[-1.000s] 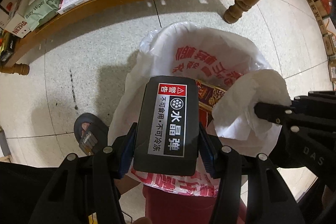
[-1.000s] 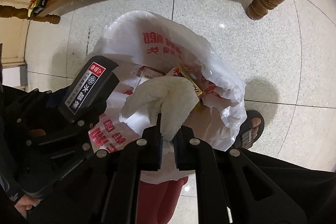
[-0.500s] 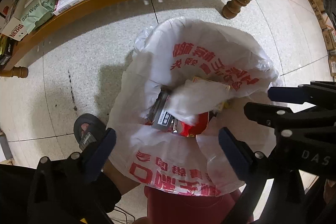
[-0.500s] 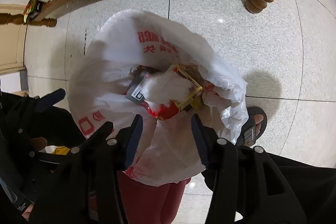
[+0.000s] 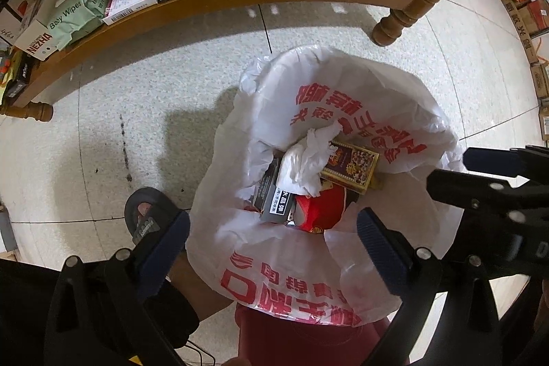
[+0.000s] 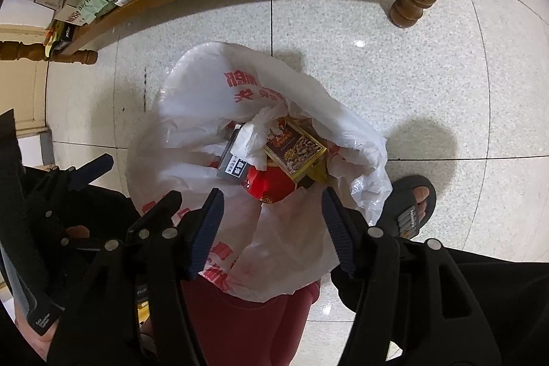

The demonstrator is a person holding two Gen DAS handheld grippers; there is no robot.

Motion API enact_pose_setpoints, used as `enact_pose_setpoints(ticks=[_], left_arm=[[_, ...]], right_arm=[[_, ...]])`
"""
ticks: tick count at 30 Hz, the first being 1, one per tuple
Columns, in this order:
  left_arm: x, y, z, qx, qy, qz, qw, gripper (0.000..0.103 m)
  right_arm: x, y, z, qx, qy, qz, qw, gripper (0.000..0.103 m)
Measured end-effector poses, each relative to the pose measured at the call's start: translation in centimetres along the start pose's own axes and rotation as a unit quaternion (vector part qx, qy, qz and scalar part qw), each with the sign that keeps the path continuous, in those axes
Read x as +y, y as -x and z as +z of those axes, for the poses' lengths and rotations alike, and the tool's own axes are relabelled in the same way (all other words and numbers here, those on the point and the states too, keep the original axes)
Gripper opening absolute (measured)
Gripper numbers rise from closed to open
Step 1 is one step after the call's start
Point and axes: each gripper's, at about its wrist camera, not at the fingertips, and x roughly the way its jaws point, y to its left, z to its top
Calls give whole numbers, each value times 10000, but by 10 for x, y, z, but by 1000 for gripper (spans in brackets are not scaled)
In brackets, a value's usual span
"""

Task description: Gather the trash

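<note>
L gripper (image 5: 272, 240) hangs over the bin mouth, jaws spread wide w/ nothing between them. R gripper (image 6: 272, 216) sits beside it, jaws opening, also empty; only bag plastic shows in the gap below.

Just under both: white bag (image 5: 370, 126) w/ red print, lining a dark red bin (image 6: 254, 325) on the tiled floor (image 5: 137, 91). Trash lies inside the bag, near its middle:
- black box (image 5: 276, 194) w/ white label. Looks stiff, prob light-to-medium, smooth faces so maybe slippery. Long axis runs from the near edge of the pile up and away, tilted, one end buried under the tissue. If it needs moving, take it across the narrow width.
- crumpled tissue (image 5: 305, 163), soft, near weightless, squashes flat; pinch any fold. No real axis; a twisted tip points to the far wall of the bag.
- gold-edged carton (image 5: 350, 163), thin card, dents easily; long axis slants across the bag, lies touching the tissue, printed face up.
- red wrapper (image 5: 322, 211) beneath them, soft, crinkly.

Judging by this, both pieces are dropped; next step prob more pickup.

Person's sandalled foot (image 5: 147, 218) beside the bin. Farther off, wooden shelf (image 5: 206, 6) w/ baby wipes pack (image 5: 79, 12), books, a jar.
</note>
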Motion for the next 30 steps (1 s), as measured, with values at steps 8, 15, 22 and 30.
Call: enact_pose_setpoints(ticks=[8,15,22,30], left_arm=[[-1,41,11,-590,-78,412,9974,95],[3,89,17,-1115,-12,513,9924,95],[8,152,26,-1869,207,573,9805,95],[10,224,33,-2683,242,688,9606,95]], right_arm=[[1,44,-8,-383,-25,148,9992,77],[10,93,-18,-825,63,204,9964,86],[28,174,-29,-1763,420,-16,9834,95],[47,248,-38,-2564,710,-140,9639,96]])
